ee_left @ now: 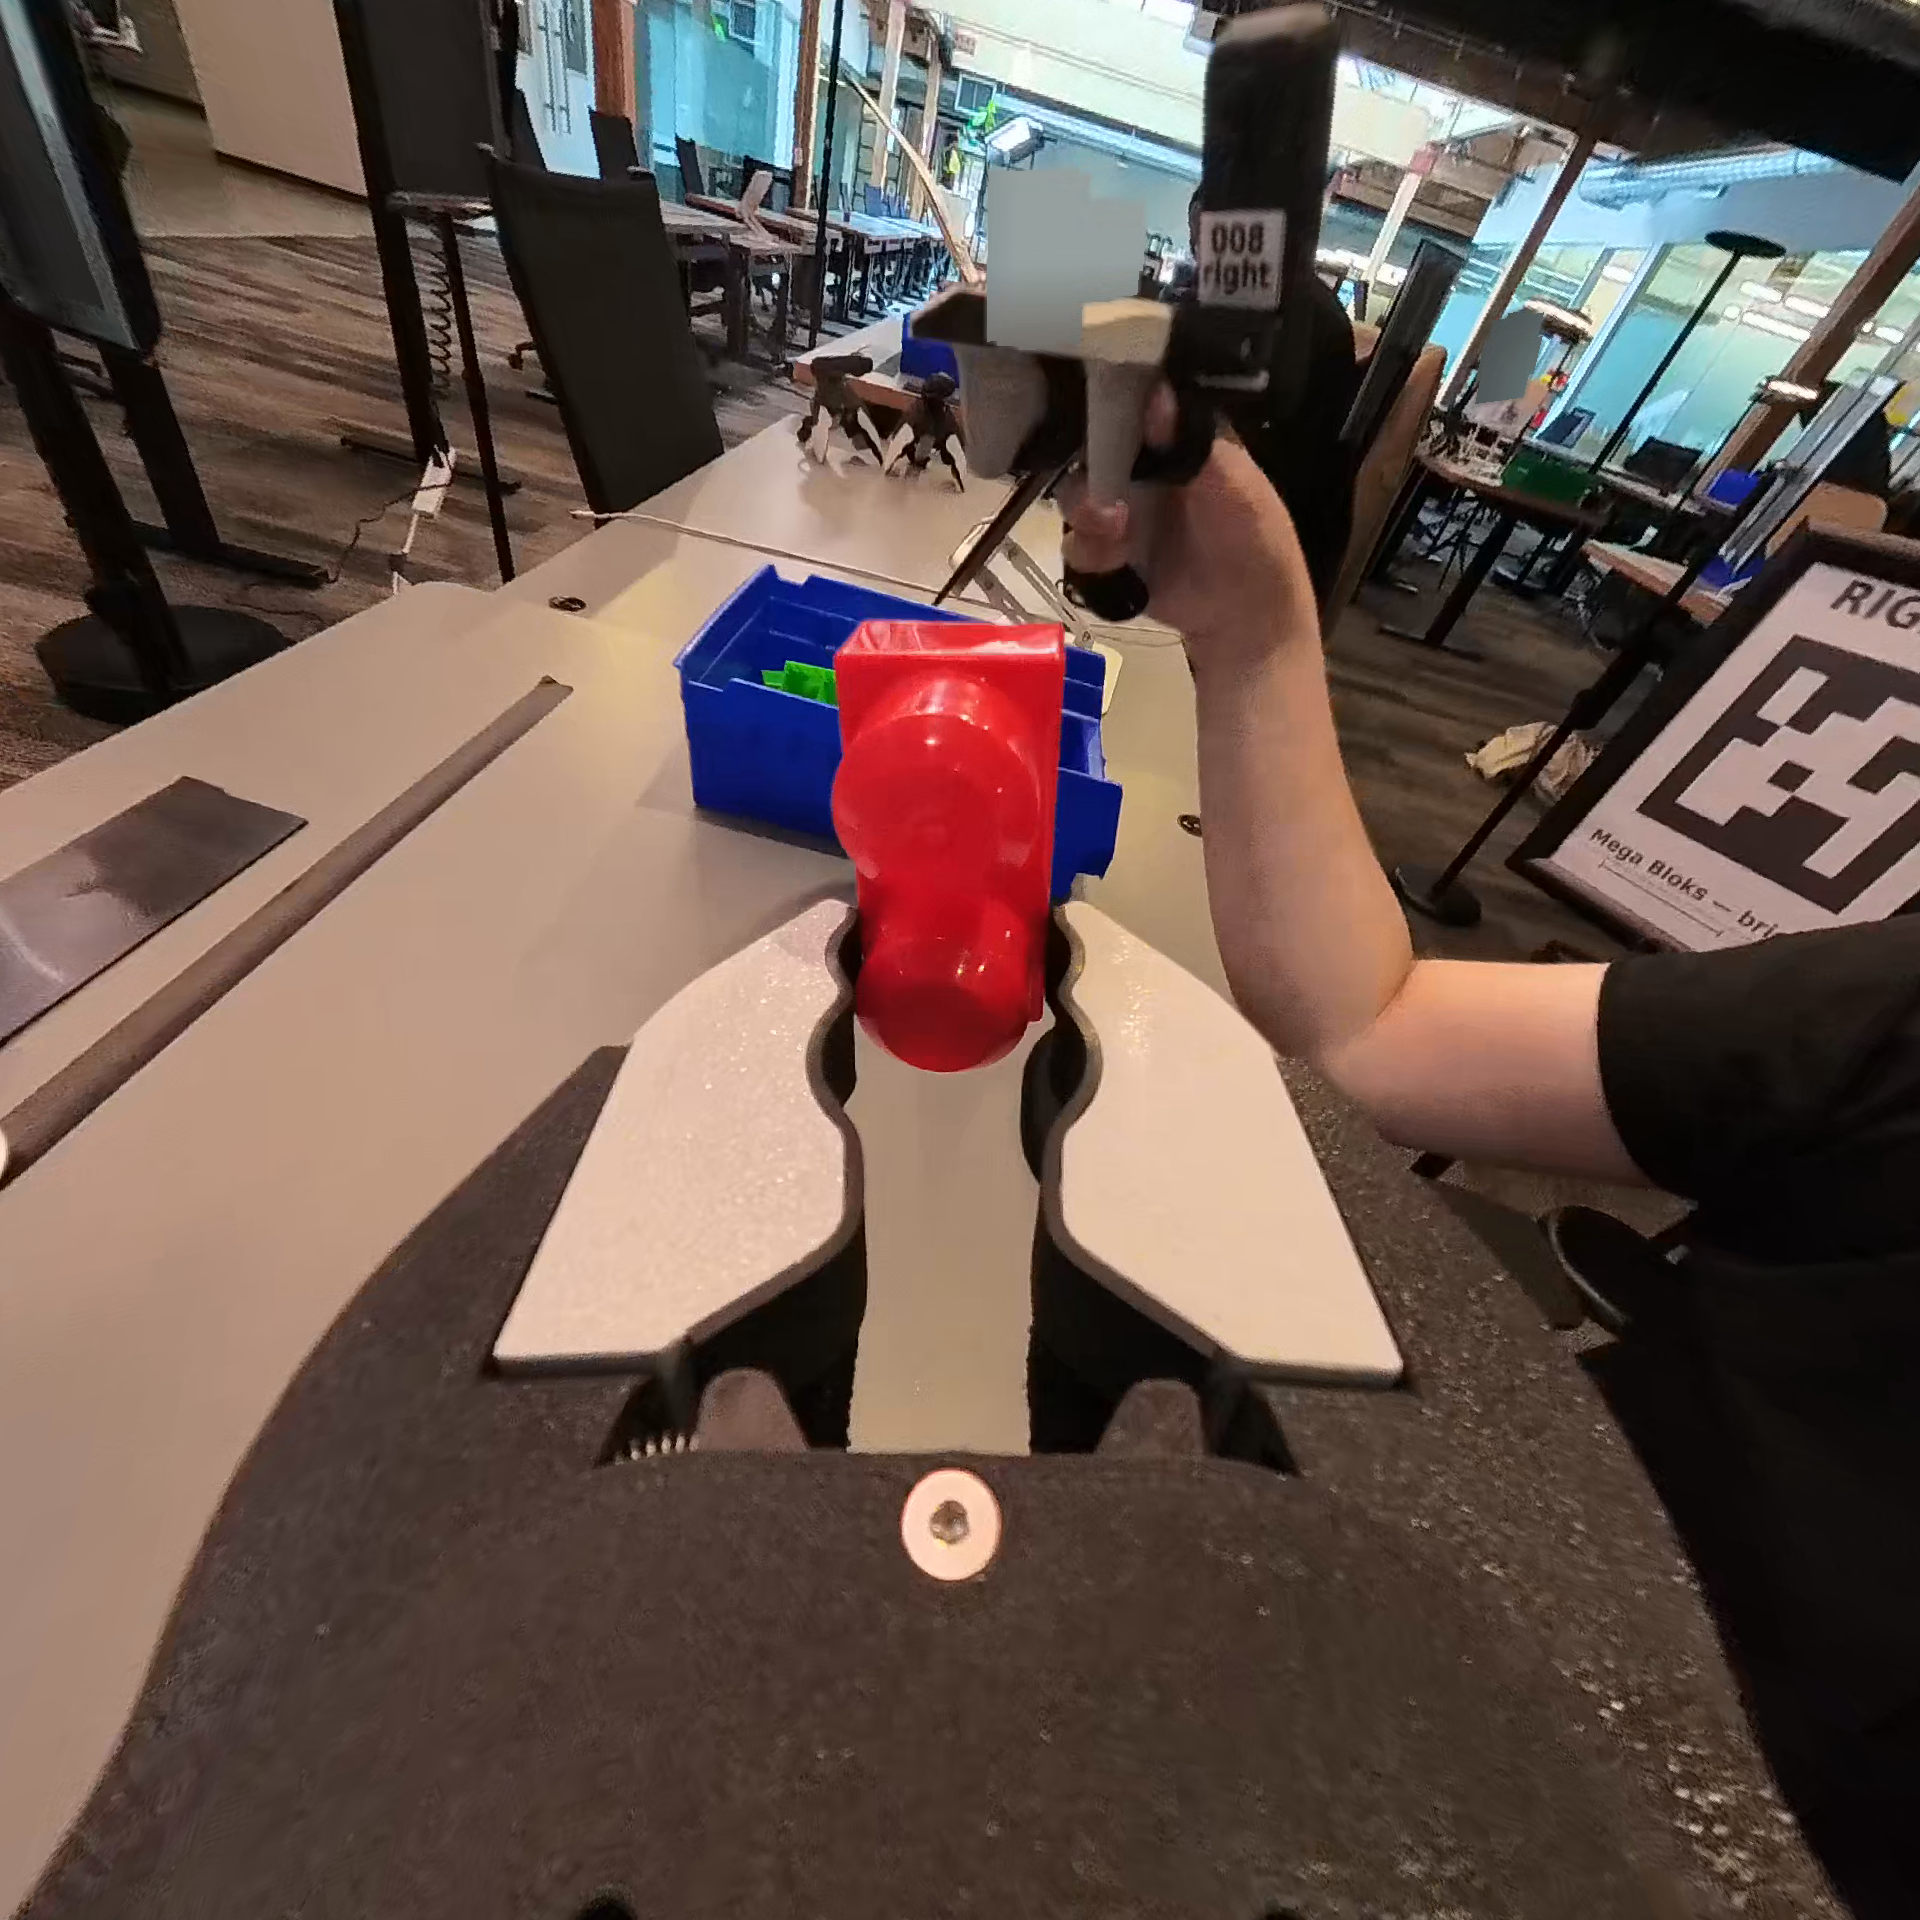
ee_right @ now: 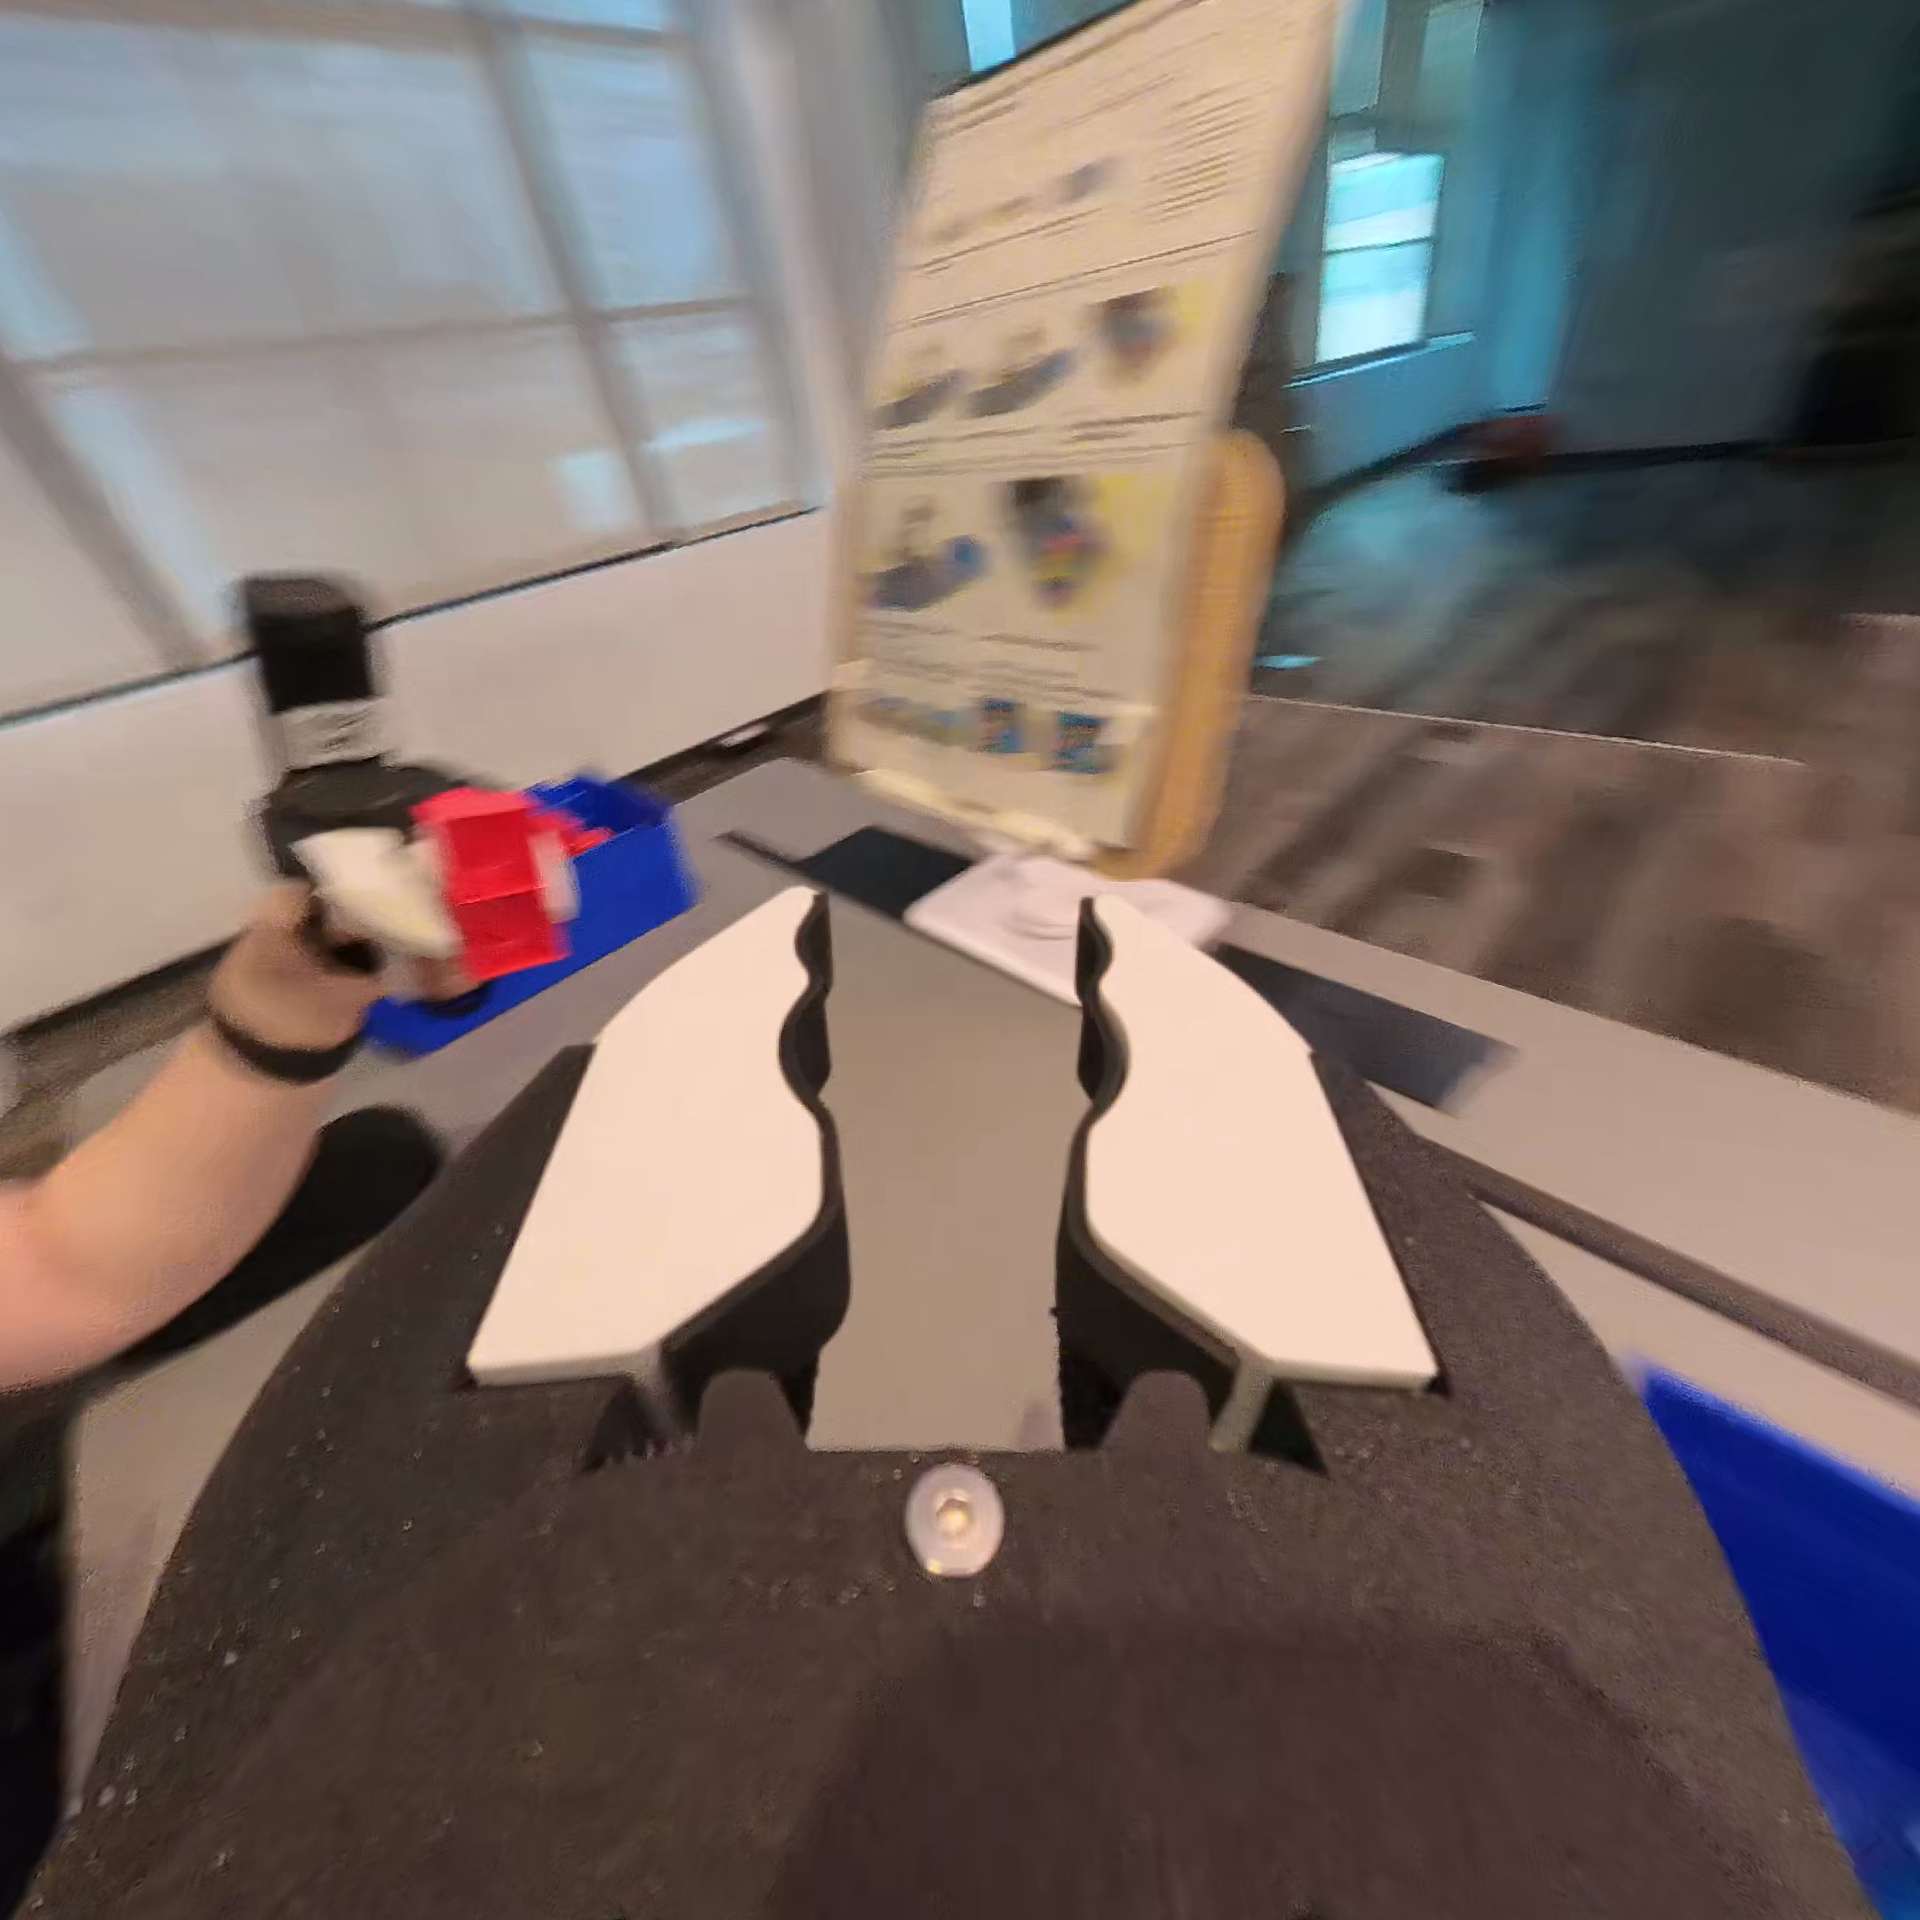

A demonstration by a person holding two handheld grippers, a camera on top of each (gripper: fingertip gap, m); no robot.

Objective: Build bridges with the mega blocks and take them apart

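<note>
Grey table [ee_left: 364,831], blue bin [ee_left: 758,748] behind gripper-held red block [ee_left: 945,831]

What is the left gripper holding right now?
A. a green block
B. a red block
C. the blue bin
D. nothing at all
B: the left gripper has its two fingers pressed on the sides of a red block, held up in front of the blue bin, while the right gripper is open and holds nothing.

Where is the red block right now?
The red block is clamped between the fingertips of the left tool, held above the grey table, just in front of the blue bin. The right wrist view shows it at far left.
</note>
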